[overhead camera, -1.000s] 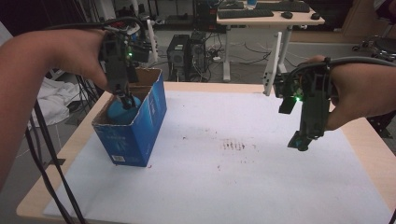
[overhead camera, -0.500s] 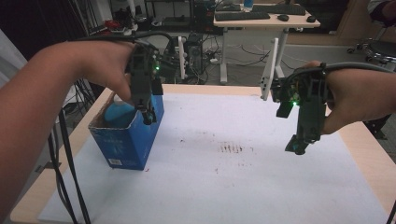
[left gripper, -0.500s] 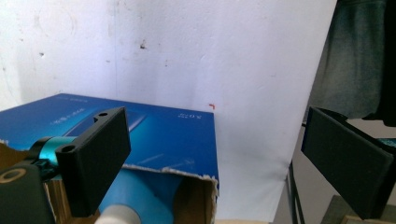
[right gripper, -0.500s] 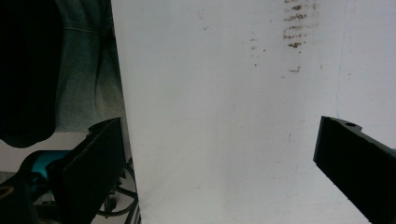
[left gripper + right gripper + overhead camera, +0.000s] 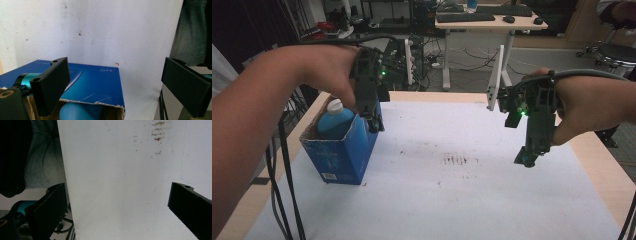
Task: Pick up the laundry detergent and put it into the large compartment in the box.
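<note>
An open blue cardboard box [image 5: 343, 152] stands on the left of the white sheet [image 5: 452, 200]. A blue bottle [image 5: 333, 121] with a white cap stands inside it. My left gripper [image 5: 374, 124] hangs at the box's right rim, jaws pointing down. In the left gripper view, the left gripper [image 5: 117, 87] is wide open above the box's [image 5: 97, 83] side wall, with the bottle's [image 5: 80, 112] blue body below its left jaw. My right gripper [image 5: 527, 159] hovers over the sheet's right side. In the right gripper view, the right gripper [image 5: 120, 212] is open and holds nothing.
Brown smudges [image 5: 457, 161] mark the middle of the sheet, also seen as smudges [image 5: 157, 131] from the right gripper. The wooden table edge [image 5: 607, 170] borders the sheet on the right. Desks, cables and a chair [image 5: 612, 52] stand behind the table.
My left gripper has moved right, from over the bottle inside the box to the box's right rim. The right gripper has sunk slightly and otherwise stayed put.
</note>
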